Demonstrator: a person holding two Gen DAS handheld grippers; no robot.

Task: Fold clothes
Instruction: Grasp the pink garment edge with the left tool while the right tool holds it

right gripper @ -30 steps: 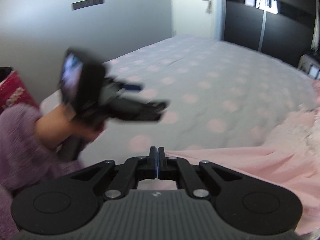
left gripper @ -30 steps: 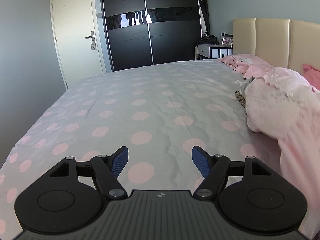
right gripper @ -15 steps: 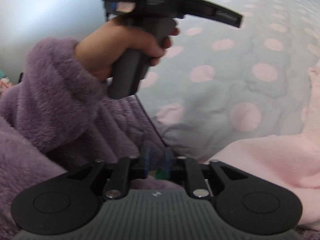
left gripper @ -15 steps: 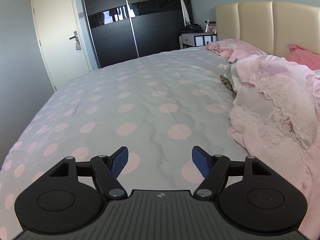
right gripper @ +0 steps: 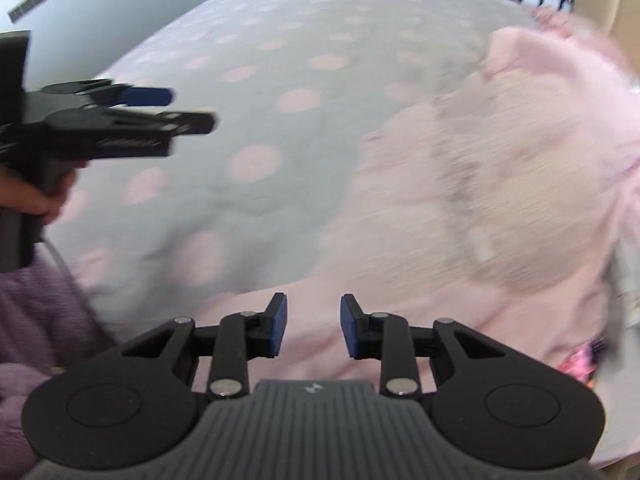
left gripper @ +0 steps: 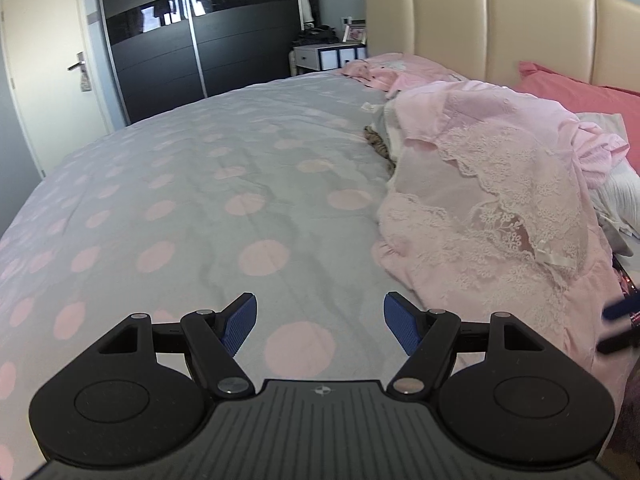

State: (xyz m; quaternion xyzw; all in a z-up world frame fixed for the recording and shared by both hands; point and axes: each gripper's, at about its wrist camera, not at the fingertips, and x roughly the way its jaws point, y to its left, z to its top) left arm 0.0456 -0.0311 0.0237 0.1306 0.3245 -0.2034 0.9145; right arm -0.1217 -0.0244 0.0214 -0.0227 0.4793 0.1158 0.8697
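Observation:
A heap of pink clothes, topped by a lace-trimmed garment (left gripper: 500, 200), lies on the right side of the bed; it is blurred in the right wrist view (right gripper: 500, 160). My left gripper (left gripper: 320, 320) is open and empty above the grey cover with pink dots (left gripper: 200, 200), just left of the heap. From the right wrist view the left gripper (right gripper: 176, 110) hovers at the far left. My right gripper (right gripper: 313, 320) hangs over a smooth pink cloth (right gripper: 460, 320); its jaws are opening and the pads press on nothing. Its tips (left gripper: 620, 326) peek in at the left view's right edge.
A beige padded headboard (left gripper: 500, 28) and a red pillow (left gripper: 572, 92) close off the far right. A black sliding wardrobe (left gripper: 192, 28), a white door (left gripper: 44, 60) and a nightstand (left gripper: 328, 56) stand beyond the bed. A purple fleece sleeve (right gripper: 36, 320) fills the near left.
The right gripper's jaws have gone from shut to parted, and it has swung from the sleeve over to the pink cloth. The left gripper has dropped and shifted toward the heap, still open.

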